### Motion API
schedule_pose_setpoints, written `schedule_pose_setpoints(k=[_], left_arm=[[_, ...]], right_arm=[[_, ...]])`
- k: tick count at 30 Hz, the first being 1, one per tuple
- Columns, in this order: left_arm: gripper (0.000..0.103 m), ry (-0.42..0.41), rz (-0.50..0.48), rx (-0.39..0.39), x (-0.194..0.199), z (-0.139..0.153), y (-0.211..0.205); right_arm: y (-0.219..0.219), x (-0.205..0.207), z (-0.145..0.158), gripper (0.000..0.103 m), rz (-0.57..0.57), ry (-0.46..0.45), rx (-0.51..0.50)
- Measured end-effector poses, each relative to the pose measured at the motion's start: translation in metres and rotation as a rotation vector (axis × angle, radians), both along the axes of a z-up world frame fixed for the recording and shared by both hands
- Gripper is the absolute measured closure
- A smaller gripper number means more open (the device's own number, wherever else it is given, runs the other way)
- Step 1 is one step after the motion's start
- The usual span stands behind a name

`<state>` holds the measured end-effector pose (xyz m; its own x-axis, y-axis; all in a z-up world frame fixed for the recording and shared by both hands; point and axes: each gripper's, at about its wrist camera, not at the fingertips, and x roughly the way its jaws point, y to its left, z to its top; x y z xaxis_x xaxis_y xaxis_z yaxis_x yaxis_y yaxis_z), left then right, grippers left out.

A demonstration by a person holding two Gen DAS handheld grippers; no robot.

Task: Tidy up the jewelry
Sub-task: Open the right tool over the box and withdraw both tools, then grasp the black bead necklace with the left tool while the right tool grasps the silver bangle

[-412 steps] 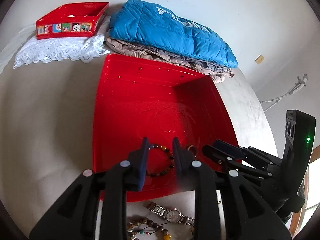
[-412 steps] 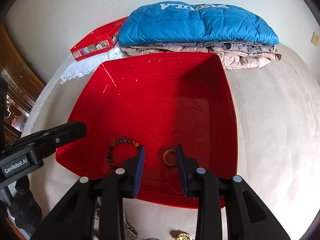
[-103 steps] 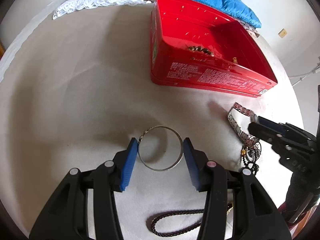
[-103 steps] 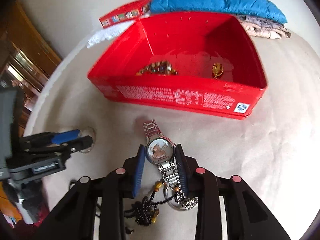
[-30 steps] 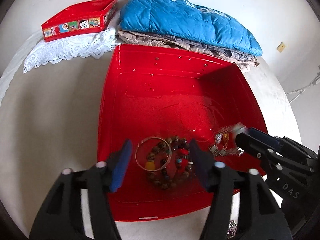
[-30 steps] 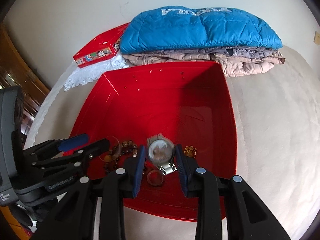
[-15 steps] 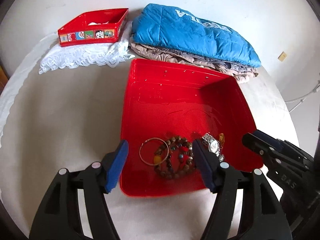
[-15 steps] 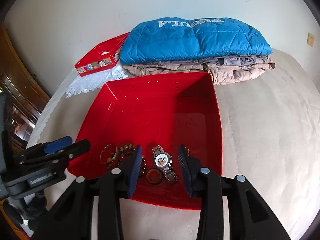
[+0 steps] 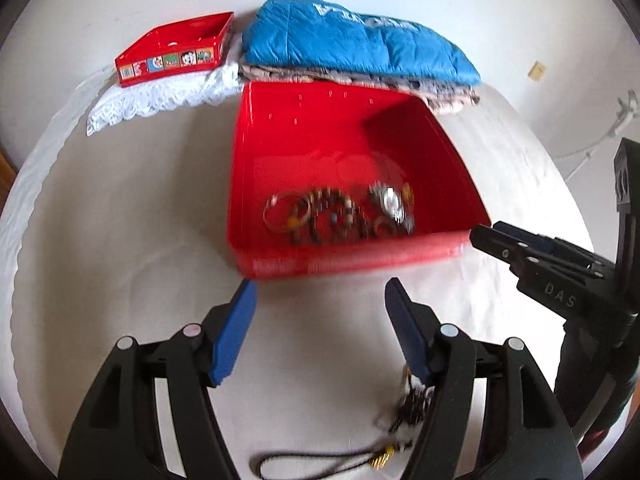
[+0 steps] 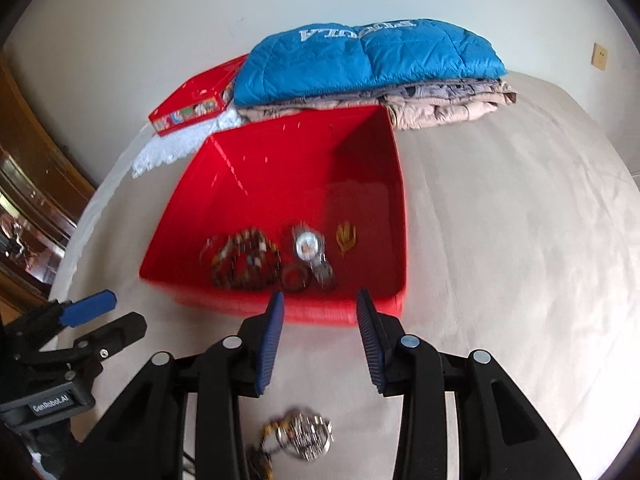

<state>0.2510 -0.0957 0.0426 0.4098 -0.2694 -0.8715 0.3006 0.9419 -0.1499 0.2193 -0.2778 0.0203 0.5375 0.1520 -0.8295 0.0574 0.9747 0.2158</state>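
Note:
A big red tin box (image 9: 280, 148) (image 10: 376, 184) stands on the beige cloth. It holds a thin bangle (image 9: 286, 212), bead bracelets (image 9: 332, 220) (image 10: 244, 258), a silver watch (image 9: 392, 204) (image 10: 310, 248), a dark ring (image 10: 295, 276) and a gold piece (image 10: 346, 237). My left gripper (image 9: 320, 312) is open and empty in front of the box. My right gripper (image 10: 319, 320) is open and empty at the box's near wall. A black cord (image 9: 320, 462) and a dark beaded piece (image 9: 412, 404) lie on the cloth near me. A silver chain cluster (image 10: 310, 438) lies under the right gripper.
A smaller red tin (image 9: 176, 48) sits on white lace (image 9: 156, 96) at the back left. A blue quilted jacket (image 9: 352, 48) lies on folded beige clothes (image 10: 444, 106) behind the box. A wooden cabinet (image 10: 24, 184) stands at the far left.
Both grippers have drawn back out of the box toward me and are now in front of its near wall. The watch and bangle stay inside the box.

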Motion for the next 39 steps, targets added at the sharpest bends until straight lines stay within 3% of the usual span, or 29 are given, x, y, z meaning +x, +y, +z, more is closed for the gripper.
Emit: schedule_pose_setpoints(k=[10, 15, 18, 28, 36, 39], left_arm=[[0.024, 0.077, -0.076, -0.035, -0.055, -0.034, -0.006], [0.022, 0.085, -0.149, -0.078, -0.073, -0.049, -0.025], [0.022, 0.069, -0.189, -0.039, -0.082, -0.059, -0.039], [0.022, 0.104, -0.261, -0.037, -0.094, -0.069, -0.05], [0.038, 0.146, -0.225, 0.014, -0.086, -0.088, -0.048], [0.049, 0.109, -0.219, 0.042, -0.088, -0.088, -0.049]], right_arm=[[0.004, -0.055, -0.028, 0.065, 0.038, 0.018, 0.036], [-0.006, -0.057, -0.04, 0.065, -0.023, -0.013, 0.021], [-0.011, -0.056, -0.045, 0.065, -0.041, -0.002, -0.003], [-0.019, -0.059, -0.044, 0.062, -0.042, -0.018, 0.022], [-0.016, -0.057, -0.052, 0.062, -0.031, 0.015, 0.026], [-0.014, -0.058, -0.052, 0.058, -0.026, 0.01, 0.02]])
